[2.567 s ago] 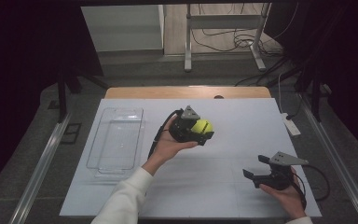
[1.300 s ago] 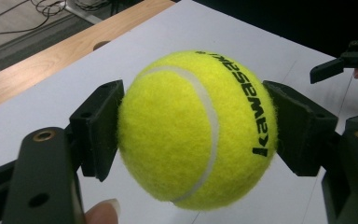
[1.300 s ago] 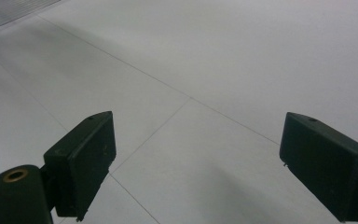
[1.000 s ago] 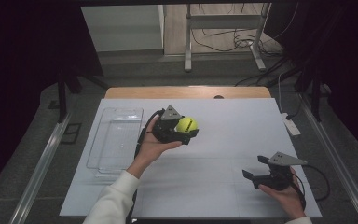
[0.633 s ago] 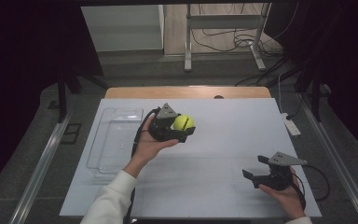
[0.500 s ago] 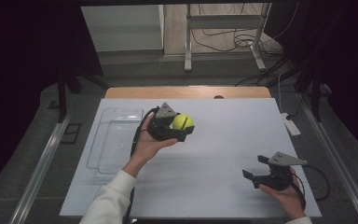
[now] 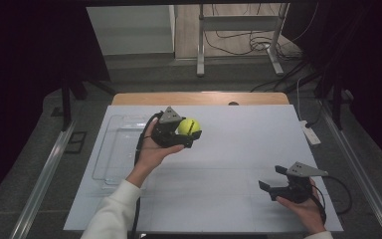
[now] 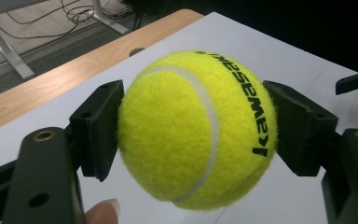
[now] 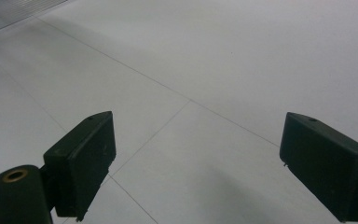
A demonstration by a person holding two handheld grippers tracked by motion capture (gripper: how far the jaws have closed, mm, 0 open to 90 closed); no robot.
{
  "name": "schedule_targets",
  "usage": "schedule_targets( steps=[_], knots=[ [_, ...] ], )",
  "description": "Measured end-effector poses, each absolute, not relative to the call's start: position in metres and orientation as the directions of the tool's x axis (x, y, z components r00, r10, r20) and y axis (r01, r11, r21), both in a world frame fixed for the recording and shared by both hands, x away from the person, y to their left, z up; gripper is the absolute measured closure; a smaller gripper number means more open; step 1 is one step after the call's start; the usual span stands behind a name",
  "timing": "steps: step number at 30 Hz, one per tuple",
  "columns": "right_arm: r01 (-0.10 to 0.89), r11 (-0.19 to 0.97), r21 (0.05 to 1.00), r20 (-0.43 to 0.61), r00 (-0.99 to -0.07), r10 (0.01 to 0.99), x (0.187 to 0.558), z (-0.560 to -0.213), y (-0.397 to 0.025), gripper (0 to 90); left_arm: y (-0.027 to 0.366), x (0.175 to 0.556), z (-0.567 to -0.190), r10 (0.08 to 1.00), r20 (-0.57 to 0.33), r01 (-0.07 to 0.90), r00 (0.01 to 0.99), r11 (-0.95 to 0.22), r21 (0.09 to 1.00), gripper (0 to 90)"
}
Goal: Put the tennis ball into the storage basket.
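The left gripper (image 7: 188, 133) carries a clamped tennis ball (image 8: 196, 128) above the table (image 7: 238, 149), likely bound for the clear tray (image 7: 117, 149); the right gripper (image 7: 273, 179) rests, jaws apart.

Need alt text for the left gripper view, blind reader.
A yellow tennis ball with black lettering is clamped between the left gripper's two black jaws, held above a white table. A fingertip shows at the bottom edge; a wooden strip borders the table behind.
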State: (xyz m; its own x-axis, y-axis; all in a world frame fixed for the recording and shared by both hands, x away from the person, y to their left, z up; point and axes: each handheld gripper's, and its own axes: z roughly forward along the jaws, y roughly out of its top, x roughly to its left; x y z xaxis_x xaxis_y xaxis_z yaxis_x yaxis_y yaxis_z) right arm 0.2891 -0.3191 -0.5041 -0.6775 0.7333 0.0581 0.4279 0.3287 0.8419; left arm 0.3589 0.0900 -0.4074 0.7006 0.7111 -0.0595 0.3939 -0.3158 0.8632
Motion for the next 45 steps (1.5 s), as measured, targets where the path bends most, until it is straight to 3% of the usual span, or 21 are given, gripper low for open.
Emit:
schedule_targets(
  steps=[45],
  knots=[
    [0.426, 0.332, 0.841, 0.053, -0.676, 0.735, 0.289, -0.504, -0.319, 10.5, 0.135, 0.370, -0.406, 0.792, -0.076, 0.432, 0.605, -0.247, 0.867, 26.0]
  ],
)
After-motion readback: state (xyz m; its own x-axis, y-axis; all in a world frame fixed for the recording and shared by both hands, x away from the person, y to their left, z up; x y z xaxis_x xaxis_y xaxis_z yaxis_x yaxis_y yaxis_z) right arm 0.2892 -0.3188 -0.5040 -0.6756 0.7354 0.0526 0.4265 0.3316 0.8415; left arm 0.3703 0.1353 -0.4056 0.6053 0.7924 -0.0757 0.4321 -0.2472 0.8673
